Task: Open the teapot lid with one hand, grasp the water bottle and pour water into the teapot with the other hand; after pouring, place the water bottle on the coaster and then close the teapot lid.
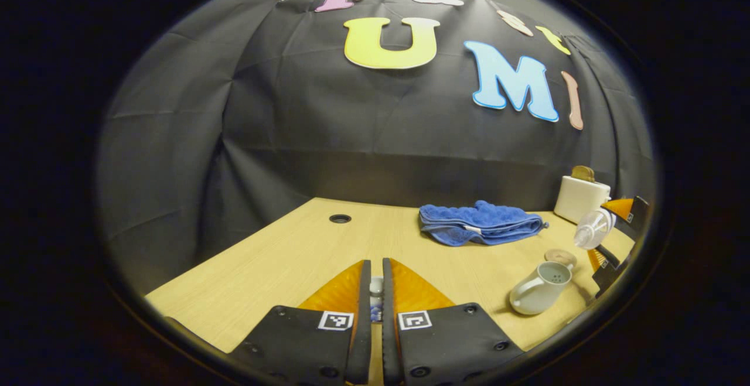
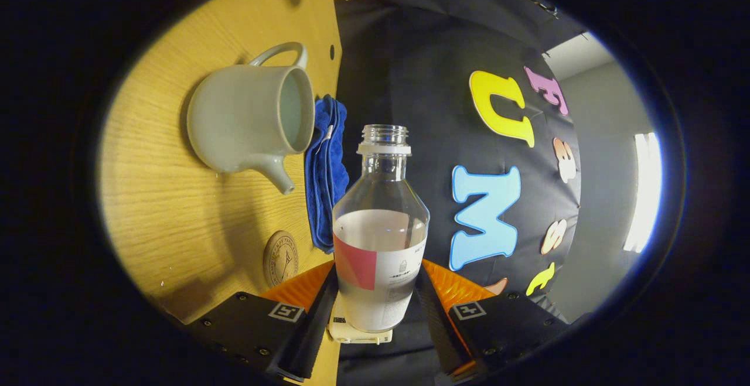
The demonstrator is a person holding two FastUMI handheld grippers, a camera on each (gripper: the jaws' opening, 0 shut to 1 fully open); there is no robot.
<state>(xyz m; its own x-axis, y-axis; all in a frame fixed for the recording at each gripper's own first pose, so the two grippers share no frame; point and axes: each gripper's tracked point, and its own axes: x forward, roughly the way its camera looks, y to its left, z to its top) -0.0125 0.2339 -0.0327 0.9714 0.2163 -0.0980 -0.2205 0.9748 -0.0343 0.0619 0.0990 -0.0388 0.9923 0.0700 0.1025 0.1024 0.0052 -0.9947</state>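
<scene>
The pale teapot (image 1: 542,288) stands lidless on the wooden table at the right, its strainer holes showing. My left gripper (image 1: 376,263) hovers over the table left of it, shut on a small white piece that I take for the teapot lid (image 1: 376,285). The clear water bottle (image 2: 381,222), capless and partly full, is clamped between the fingers of my right gripper (image 2: 378,269). In the left gripper view the bottle (image 1: 592,228) is tipped sideways, above and just behind the teapot. In the right gripper view the teapot (image 2: 252,119) lies left of the bottle's mouth. The round coaster (image 2: 280,257) lies near the teapot's spout.
A folded blue towel (image 1: 480,224) lies behind the teapot near the cloth wall. A white box (image 1: 581,197) stands at the back right. A cable hole (image 1: 340,218) sits at the table's back left. The coaster (image 1: 561,256) is just behind the teapot.
</scene>
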